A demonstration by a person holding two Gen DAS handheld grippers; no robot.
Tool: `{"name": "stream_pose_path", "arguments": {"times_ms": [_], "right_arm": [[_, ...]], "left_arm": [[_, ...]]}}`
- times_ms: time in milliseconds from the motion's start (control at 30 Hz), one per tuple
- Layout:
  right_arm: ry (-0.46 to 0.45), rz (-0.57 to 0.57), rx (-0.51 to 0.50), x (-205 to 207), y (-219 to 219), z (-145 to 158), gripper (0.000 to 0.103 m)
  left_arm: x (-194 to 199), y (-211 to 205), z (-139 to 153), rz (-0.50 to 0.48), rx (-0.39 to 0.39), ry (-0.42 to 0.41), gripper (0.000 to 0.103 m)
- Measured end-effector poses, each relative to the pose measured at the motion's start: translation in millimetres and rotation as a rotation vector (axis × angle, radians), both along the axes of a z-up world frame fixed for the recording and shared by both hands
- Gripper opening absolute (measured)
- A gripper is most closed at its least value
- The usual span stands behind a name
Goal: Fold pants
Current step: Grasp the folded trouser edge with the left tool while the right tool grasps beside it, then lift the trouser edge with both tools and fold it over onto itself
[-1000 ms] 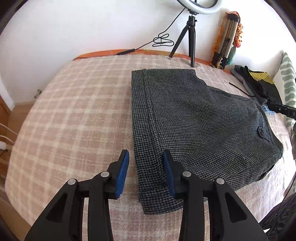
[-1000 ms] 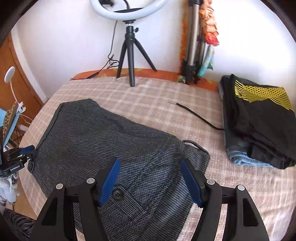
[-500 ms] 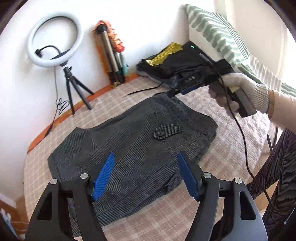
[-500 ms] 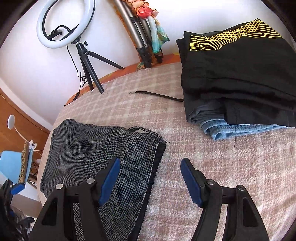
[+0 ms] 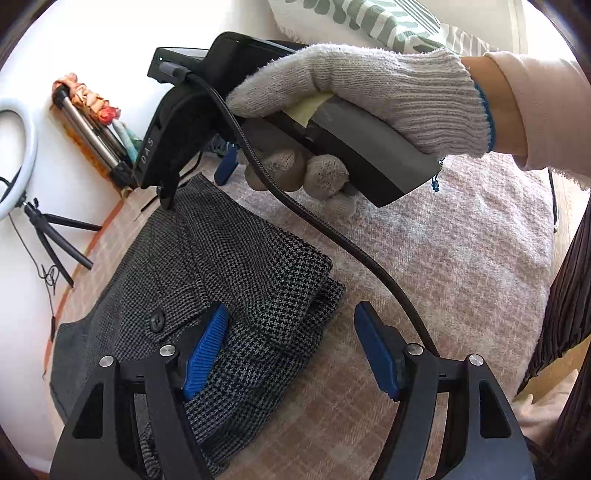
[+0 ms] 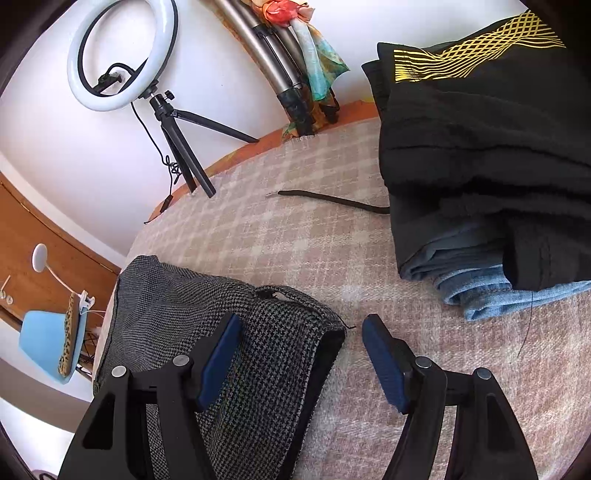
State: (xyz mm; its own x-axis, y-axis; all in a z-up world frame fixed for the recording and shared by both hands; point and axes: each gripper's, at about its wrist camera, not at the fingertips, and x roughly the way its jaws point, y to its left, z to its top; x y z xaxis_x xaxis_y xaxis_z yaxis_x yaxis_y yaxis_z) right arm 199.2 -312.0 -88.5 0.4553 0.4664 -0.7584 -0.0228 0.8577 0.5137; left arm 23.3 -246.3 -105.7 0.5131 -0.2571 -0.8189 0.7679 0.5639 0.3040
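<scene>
The grey houndstooth pants (image 5: 221, 266) lie folded on the pink checked blanket (image 5: 461, 258). My left gripper (image 5: 291, 343) is open and straddles the near waistband corner, its left finger low against the cloth near a button (image 5: 157, 320). In the left wrist view a gloved hand (image 5: 369, 96) holds the right gripper's body above the pants' far edge. In the right wrist view my right gripper (image 6: 301, 350) is open, straddling the right end of the pants (image 6: 240, 317), its right finger over the blanket (image 6: 314, 221).
A stack of folded clothes (image 6: 480, 147), black on top of denim, lies at the right. A black cord (image 6: 332, 199) lies on the blanket. A ring light on a tripod (image 6: 122, 55) and a folded tripod (image 6: 280, 74) stand at the wall. A patterned pillow (image 5: 369, 18) is behind.
Both grippers have swung to the right end of the pants and dropped low over it. The right gripper's hand has come close in front of the left wrist camera.
</scene>
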Motion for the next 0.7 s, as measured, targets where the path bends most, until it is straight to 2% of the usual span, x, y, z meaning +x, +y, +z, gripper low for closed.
{"name": "stream_pose_path", "arguments": {"times_ms": [67,133,167,200,233,267,300,333,433,500,700], "right_arm": [[-0.006,0.027,0.005,0.7,7.1,-1.0,0.065],[0.006,0.057,0.018,1.8,13.1,-3.6,0.042],[0.017,0.062,0.035,2.0,13.9,-5.7,0.04],[0.018,0.053,0.046,1.2,13.1,-6.1,0.033],[0.025,0.052,0.063,1.0,12.5,-6.8,0.026],[0.037,0.053,0.083,1.1,11.6,-7.1,0.024],[0.045,0.048,0.099,1.0,10.1,-6.5,0.02],[0.05,0.047,0.117,1.2,8.8,-4.3,0.018],[0.055,0.054,0.15,1.6,7.6,7.3,0.016],[0.049,0.07,0.156,1.8,9.0,18.1,0.015],[0.054,0.065,0.202,1.9,12.4,42.2,0.014]], "left_arm": [[2.4,0.3,-4.8,0.013,-0.018,-0.005,0.072],[5.4,4.3,-4.7,0.021,-0.061,0.009,0.071],[7.8,6.5,-4.6,0.025,-0.081,0.025,0.07],[9.4,9.2,-4.7,0.026,-0.098,0.037,0.066],[10.5,12.1,-4.1,0.028,-0.107,0.037,0.058],[11.3,14.5,-3.3,0.028,-0.111,0.034,0.054],[12.2,17.2,-2.0,0.028,-0.112,0.032,0.045],[13.3,20.9,0.3,0.028,-0.121,0.035,0.037],[20.0,31.8,9.9,0.052,-0.198,0.104,0.024],[22.3,39.3,17.7,0.064,-0.237,0.124,0.02],[13.8,58.7,47.0,0.09,-0.327,0.118,0.018]]}}
